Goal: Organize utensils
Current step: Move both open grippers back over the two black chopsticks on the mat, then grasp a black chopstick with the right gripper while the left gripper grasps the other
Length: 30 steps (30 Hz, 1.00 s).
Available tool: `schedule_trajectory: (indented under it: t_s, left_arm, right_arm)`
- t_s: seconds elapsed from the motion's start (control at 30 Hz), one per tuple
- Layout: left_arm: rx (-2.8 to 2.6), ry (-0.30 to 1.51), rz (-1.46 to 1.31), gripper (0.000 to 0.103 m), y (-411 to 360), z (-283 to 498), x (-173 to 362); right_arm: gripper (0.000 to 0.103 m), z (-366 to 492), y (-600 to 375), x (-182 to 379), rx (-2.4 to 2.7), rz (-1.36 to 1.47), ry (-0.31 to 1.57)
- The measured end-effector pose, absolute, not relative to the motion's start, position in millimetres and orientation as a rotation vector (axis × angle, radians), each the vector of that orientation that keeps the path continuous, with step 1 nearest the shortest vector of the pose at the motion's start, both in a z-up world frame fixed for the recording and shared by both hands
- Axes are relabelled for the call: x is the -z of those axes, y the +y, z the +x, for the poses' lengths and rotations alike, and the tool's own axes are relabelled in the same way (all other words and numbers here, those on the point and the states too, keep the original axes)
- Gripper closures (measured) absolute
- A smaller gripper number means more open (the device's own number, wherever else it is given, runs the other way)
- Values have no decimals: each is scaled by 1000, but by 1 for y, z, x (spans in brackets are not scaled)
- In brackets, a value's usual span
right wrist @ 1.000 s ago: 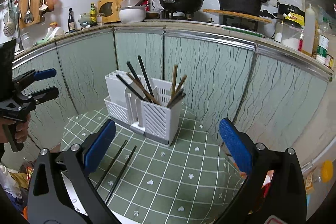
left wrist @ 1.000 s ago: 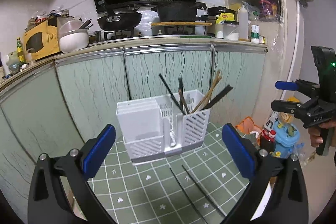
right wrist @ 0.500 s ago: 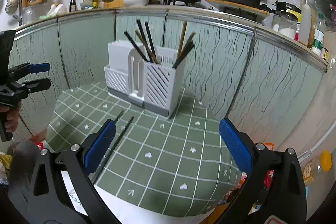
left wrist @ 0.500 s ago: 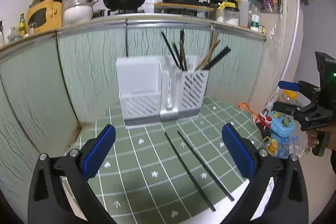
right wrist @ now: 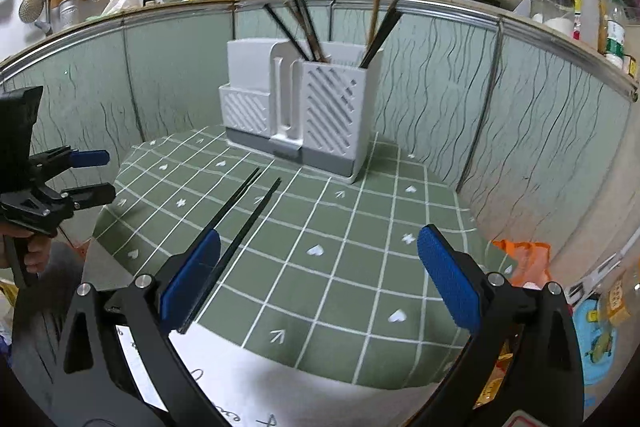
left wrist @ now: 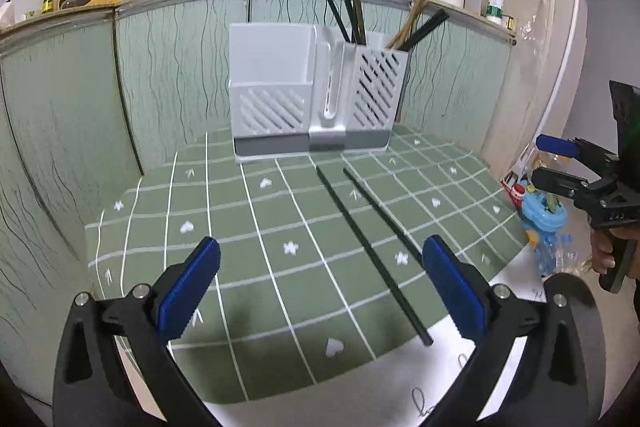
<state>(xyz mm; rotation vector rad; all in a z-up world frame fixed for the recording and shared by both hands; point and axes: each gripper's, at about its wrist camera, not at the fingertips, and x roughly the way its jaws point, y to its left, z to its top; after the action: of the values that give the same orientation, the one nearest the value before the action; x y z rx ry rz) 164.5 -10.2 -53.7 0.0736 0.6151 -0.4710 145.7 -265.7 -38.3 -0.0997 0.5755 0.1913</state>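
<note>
Near ends of the two black chopsticks (right wrist: 240, 223) get lost behind the right gripper's (right wrist: 318, 277) left pad in the right wrist view. Can't see inside the white utensil holder (left wrist: 316, 95), so the lower parts of the standing chopsticks (left wrist: 348, 11) are hidden. The scribbled writing on the white counter edge (left wrist: 424, 397) runs off the bottom edge, unreadable. Jar labels on the shelf (left wrist: 496, 7) are too small.
</note>
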Motion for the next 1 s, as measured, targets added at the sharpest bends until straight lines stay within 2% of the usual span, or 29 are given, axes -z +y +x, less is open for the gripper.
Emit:
schedule_trajectory:
  t_s: [0.2,0.33,0.53,1.0]
  left_arm:
    - [436,621,92,4,-13,155,70]
    - [410,626,108,4,-15,151,79]
    - [389,636,112,4,-16,147,88]
    - [377,687,85,4,-9,144,105]
  right_arm:
    - [10,144,-246,65,-222,-113,613]
    - [20,146,-235,82,-244,-107,655]
    - [48,150,-215,107,-276,-117,721]
    - [70,163,-179,132,-321,-128,782]
